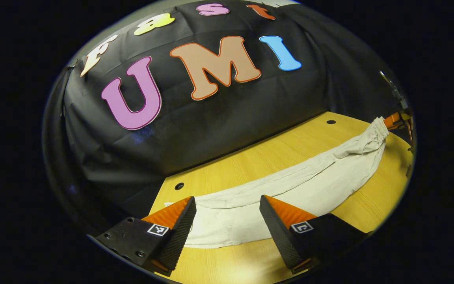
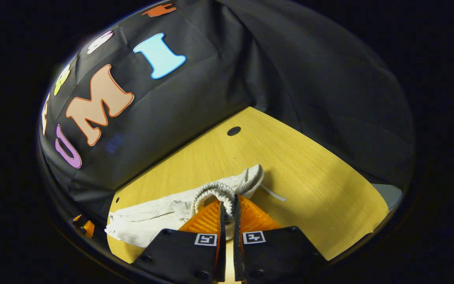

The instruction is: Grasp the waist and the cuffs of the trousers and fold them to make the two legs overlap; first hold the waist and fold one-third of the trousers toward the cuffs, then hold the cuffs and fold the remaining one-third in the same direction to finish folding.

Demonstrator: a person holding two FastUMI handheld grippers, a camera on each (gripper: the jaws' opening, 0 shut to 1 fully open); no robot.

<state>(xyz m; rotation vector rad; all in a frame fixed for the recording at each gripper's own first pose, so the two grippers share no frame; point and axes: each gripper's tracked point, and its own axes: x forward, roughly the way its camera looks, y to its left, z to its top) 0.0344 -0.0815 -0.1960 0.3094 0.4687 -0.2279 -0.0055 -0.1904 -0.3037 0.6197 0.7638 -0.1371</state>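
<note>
Black cloth walls back a pale wooden bench [image 1: 235, 169] with small round holes in its top. At the left, the left hand-held gripper [image 1: 227, 221] hangs with its fingers spread wide, just above the cuff end of the trousers [image 1: 290, 185] and holding nothing. From there the cream trousers lie flat along the bench and stretch rightward to the elastic waist [image 2: 215, 189]. At the right, the right hand-held gripper [image 2: 227, 215] has its fingers pinched together on the bunched waistband, which is lifted slightly off the wood.
</note>
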